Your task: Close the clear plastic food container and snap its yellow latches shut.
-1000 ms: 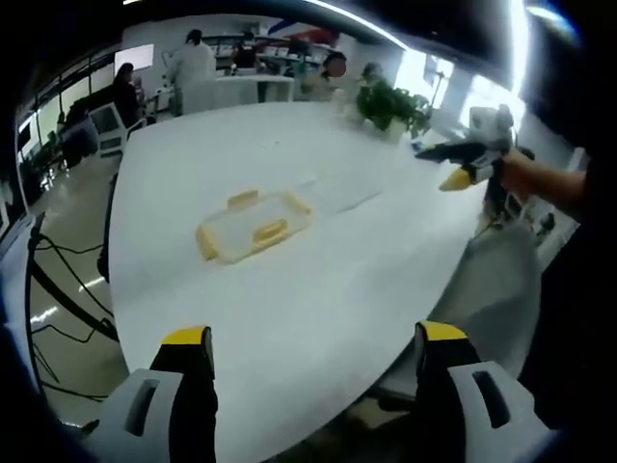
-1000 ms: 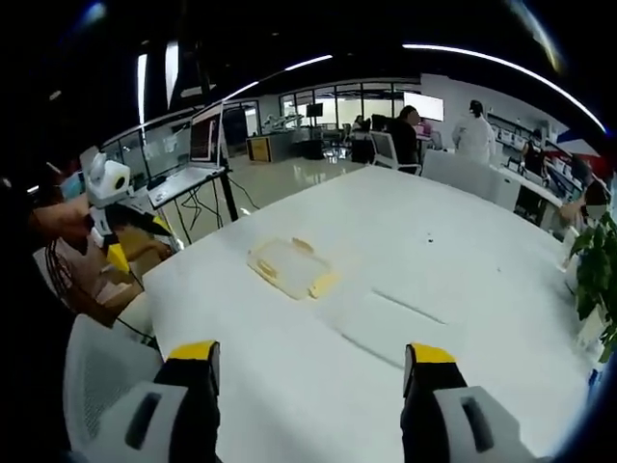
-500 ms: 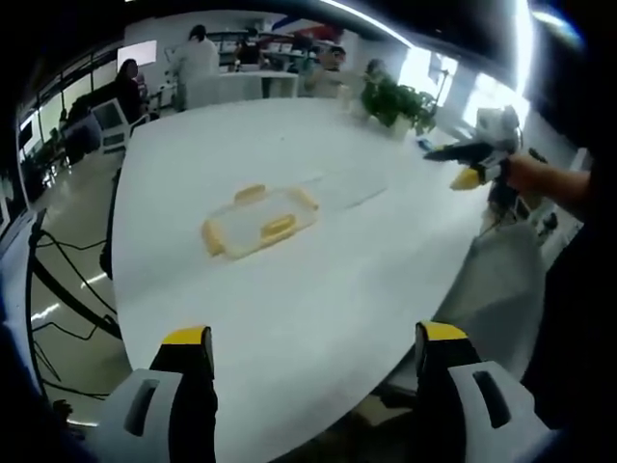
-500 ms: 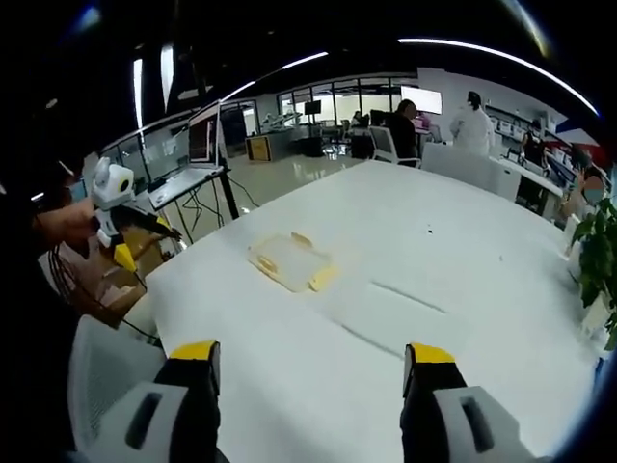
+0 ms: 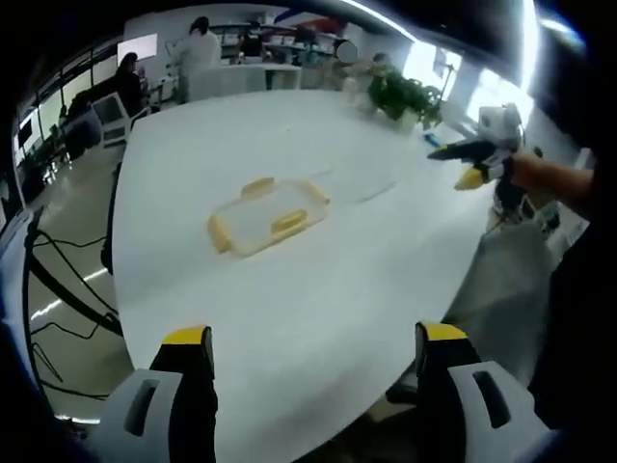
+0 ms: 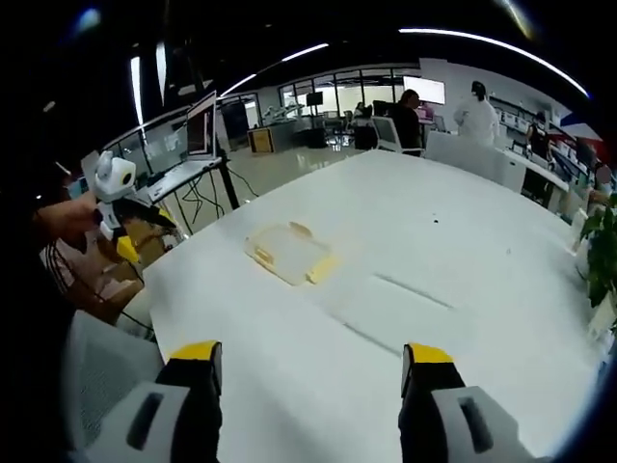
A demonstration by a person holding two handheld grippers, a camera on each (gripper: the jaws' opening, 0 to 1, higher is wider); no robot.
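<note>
In the left gripper view, the left gripper (image 5: pixel 310 362) sits at the bottom, jaws spread and empty. The container (image 5: pixel 267 212) lies centre-left on the white table (image 5: pixel 318 309), the right gripper (image 5: pixel 469 164), also spread, at upper right. It looks light, stiff and likely to slide; press the yellow latches (image 5: pixel 289 223) at its edges.

No readable text, labels, brands or numbers anywhere.
</note>
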